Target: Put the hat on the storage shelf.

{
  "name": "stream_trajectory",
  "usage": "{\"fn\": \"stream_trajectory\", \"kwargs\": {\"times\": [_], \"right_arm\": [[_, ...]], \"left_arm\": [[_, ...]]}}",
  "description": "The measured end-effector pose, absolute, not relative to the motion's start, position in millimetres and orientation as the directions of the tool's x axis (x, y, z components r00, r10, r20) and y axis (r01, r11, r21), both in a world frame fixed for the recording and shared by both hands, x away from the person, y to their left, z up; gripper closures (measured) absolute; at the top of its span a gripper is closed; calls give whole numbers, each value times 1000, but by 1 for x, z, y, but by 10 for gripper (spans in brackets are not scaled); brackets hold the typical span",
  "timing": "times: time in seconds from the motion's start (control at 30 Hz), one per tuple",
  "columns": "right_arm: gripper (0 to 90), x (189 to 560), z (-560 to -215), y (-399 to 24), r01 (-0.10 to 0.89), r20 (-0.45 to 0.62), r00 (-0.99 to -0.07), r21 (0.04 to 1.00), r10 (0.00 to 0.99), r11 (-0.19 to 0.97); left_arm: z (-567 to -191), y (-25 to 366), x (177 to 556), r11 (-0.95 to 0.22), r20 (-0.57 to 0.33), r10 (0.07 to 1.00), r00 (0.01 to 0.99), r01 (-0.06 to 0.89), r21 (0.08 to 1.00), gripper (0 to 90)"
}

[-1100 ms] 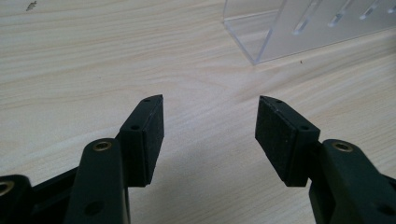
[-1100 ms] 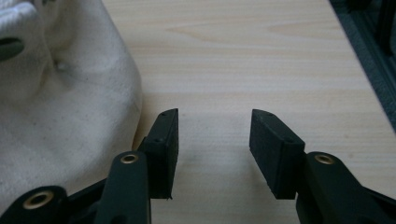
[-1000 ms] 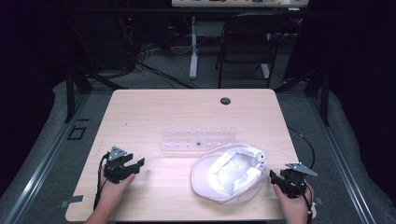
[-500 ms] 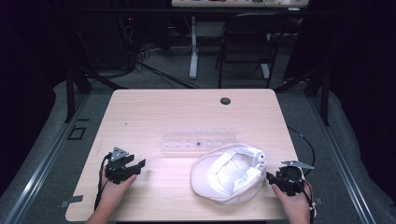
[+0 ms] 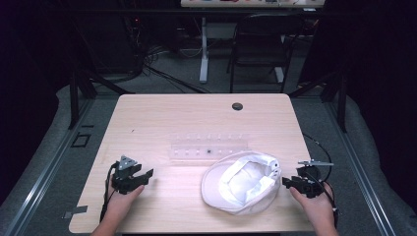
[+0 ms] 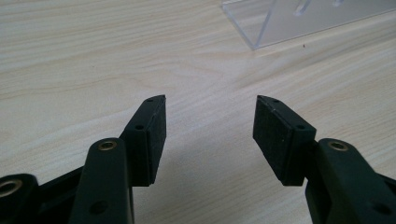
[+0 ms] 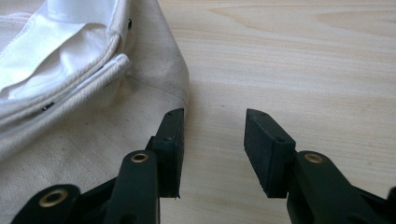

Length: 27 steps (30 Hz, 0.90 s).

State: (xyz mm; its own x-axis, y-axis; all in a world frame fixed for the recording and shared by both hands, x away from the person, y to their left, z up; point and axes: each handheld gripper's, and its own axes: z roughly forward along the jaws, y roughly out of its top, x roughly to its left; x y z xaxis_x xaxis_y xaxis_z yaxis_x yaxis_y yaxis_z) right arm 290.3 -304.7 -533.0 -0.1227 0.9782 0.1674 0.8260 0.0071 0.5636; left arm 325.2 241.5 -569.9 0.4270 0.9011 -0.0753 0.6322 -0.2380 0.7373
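A white cloth cap (image 5: 241, 182) lies upside down on the wooden table (image 5: 196, 118), toward the front right. My right gripper (image 5: 285, 183) sits just off the cap's right edge, pointing at it. In the right gripper view the cap (image 7: 70, 93) fills the left side. The right gripper (image 7: 212, 135) is open, its jaws have just been closing, and only bare wood lies between them. Its left jaw stands right against the cloth's edge. My left gripper (image 5: 147, 174) rests at the front left, and the left gripper view shows this left gripper (image 6: 210, 126) open over bare wood.
A clear plastic rack (image 5: 209, 147) lies flat mid-table behind the cap, its corner (image 6: 299, 18) ahead of my left jaws. A dark round hole (image 5: 237, 106) sits near the table's far edge. A chair (image 5: 260, 44) and cables stand beyond the table.
My right gripper has shifted slightly left toward the cap and lifted a little, with its jaws narrower than before. The left gripper and the cap have stayed put.
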Motion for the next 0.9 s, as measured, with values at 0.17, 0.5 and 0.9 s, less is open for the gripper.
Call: {"fn": "stream_trajectory", "kwargs": {"times": [0.17,0.5,0.9], "right_arm": [[592,293,-525,-307,845,184,-113,535,976,-3],[593,304,-511,-307,873,199,-119,488,973,7],[589,321,-490,-299,880,141,-158,469,977,75]], "left_arm": [[-570,240,325,-239,-70,903,425,629,740,448],[-570,240,325,-246,-66,902,427,633,734,450],[-571,240,326,-248,-68,901,429,636,731,451]]}}
